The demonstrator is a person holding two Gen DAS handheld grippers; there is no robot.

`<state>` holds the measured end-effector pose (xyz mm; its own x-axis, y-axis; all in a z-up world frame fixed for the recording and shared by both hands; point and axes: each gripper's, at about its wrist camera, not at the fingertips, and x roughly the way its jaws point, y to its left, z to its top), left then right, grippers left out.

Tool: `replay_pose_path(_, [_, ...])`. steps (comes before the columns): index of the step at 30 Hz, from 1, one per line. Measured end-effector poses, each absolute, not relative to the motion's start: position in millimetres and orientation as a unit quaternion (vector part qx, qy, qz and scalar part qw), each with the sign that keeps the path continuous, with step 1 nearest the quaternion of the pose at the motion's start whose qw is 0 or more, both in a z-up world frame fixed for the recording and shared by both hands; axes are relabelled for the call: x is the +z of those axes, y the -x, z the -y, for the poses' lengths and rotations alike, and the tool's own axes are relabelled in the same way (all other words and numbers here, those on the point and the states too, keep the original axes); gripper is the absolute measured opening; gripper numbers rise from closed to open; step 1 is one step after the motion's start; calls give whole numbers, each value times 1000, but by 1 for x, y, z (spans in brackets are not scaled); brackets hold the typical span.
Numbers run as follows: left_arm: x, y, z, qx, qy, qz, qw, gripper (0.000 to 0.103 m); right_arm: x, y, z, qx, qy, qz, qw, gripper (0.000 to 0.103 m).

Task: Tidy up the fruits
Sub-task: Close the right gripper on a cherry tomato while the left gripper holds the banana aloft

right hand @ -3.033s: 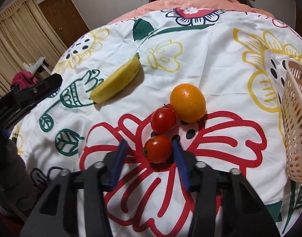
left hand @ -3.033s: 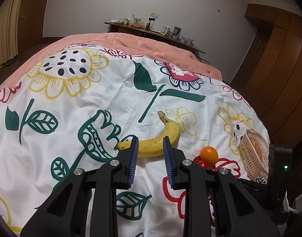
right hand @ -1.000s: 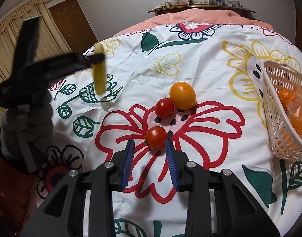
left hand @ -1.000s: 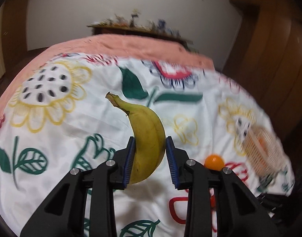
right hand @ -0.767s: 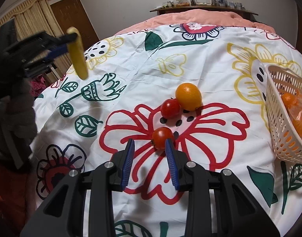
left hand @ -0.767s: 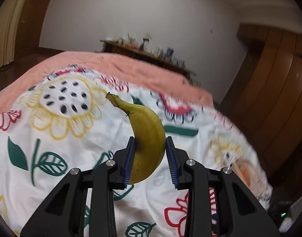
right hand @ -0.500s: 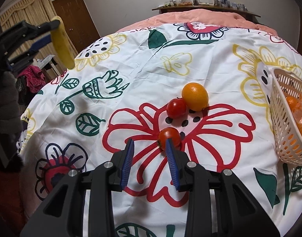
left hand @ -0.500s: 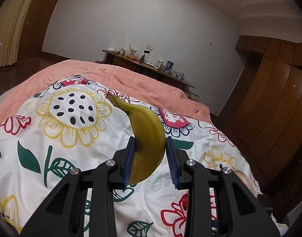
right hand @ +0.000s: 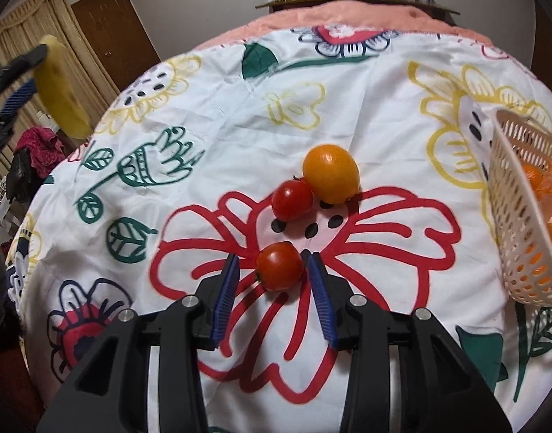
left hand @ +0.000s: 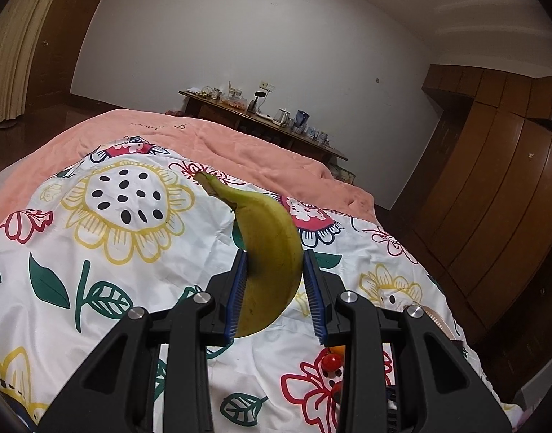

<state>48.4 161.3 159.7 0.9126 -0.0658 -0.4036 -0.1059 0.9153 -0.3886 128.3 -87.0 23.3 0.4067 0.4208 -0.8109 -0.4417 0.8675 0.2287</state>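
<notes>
My left gripper [left hand: 274, 278] is shut on a yellow-green banana [left hand: 268, 249] and holds it upright, well above the flowered bedspread [left hand: 131, 252]. The banana also shows at the far left of the right wrist view [right hand: 61, 90]. My right gripper [right hand: 272, 274] is open, its jaws on either side of a red tomato [right hand: 280, 266] that lies on the bedspread. A second tomato [right hand: 292, 200] and an orange [right hand: 330, 174] lie just beyond it, touching each other. A white basket [right hand: 521, 216] with orange fruit in it lies tilted at the right.
The bed's pink blanket [left hand: 239, 148] runs along the far side. A wooden shelf with cups and jars [left hand: 261, 115] stands against the back wall. Wooden wardrobes [left hand: 499, 187] are at the right. A door and curtains [right hand: 106, 29] are at the left.
My left gripper has lifted the banana off the bedspread and raised it. My right gripper has moved in lower, its jaws now around the near tomato.
</notes>
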Motion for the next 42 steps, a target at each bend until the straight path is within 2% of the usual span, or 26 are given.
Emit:
replay_pose_path(6, [158,-48,-160,9,206,-211,955,32,18,-132,85,263,9,-488,832,38])
replay_pose_path(10, [159,-48,-158,7,205,-212,955,32,24,-123,82,270,28,-469,841,29])
replay_pose_path(17, [163,-49,-153,1,205,-212,956,32,52,-105,93,277,48,-414,866,28])
replay_pose_path(20, [164,-51,-151,1,204,-214,955,32,53,-109,97,281,39,-420,862,28])
replay_pose_path(24, [166,-51,-147,-3,201,-212,956,32,39,-120,97,286,9,-454,844,40])
replay_pose_path(27, [165,-50,-149,-4,202,-211,956,32,33,-117,92,286,24,-455,843,41])
replay_pose_path(32, [163,-48,-151,-1,208,-212,955,32,32,-117,91,295,14,-450,843,48])
replay_pose_path(35, [162,-45,-153,-1,211,-212,954,32,46,-107,94,308,9,-410,859,69])
replay_pose_path(36, [162,-44,-153,-1,211,-212,954,32,51,-103,95,309,12,-392,866,78])
replay_pose_path(37, [163,-43,-153,-1,210,-210,955,32,58,-95,95,312,19,-363,878,91])
replay_pose_path(38, [164,-42,-154,-1,211,-209,955,32,64,-88,96,316,26,-340,885,97])
replay_pose_path(40, [167,-40,-154,-2,211,-205,956,32,70,-79,97,323,39,-312,893,98])
replay_pose_path(42, [171,-38,-153,-4,210,-201,957,32,70,-80,97,316,40,-326,890,98])
